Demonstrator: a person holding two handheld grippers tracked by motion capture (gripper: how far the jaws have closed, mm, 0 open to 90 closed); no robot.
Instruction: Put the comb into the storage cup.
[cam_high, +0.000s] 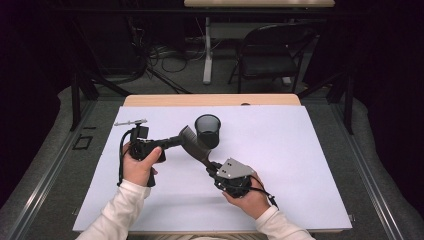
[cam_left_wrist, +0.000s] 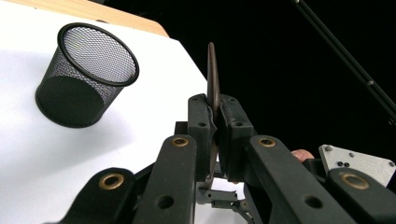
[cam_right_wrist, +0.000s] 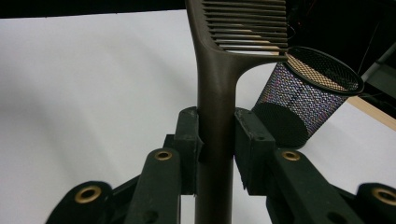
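A dark brown comb (cam_high: 196, 146) is held above the white sheet between both grippers. My left gripper (cam_high: 176, 141) comes in from the left and is shut on the comb's toothed end; the left gripper view shows the comb (cam_left_wrist: 213, 74) edge-on between its pads. My right gripper (cam_high: 212, 167) is shut on the handle end, and its own view has the handle (cam_right_wrist: 215, 93) clamped upright with the teeth above. A black mesh cup (cam_high: 208, 130) stands upright just behind the comb, seen also as the cup (cam_left_wrist: 86, 74) at upper left and the cup (cam_right_wrist: 303, 98) at right.
A white sheet (cam_high: 280, 165) covers the wooden table (cam_high: 150, 100). A small silver tool (cam_high: 131, 121) lies at the sheet's far left corner. A folding chair (cam_high: 270, 50) and a table leg stand beyond the far edge.
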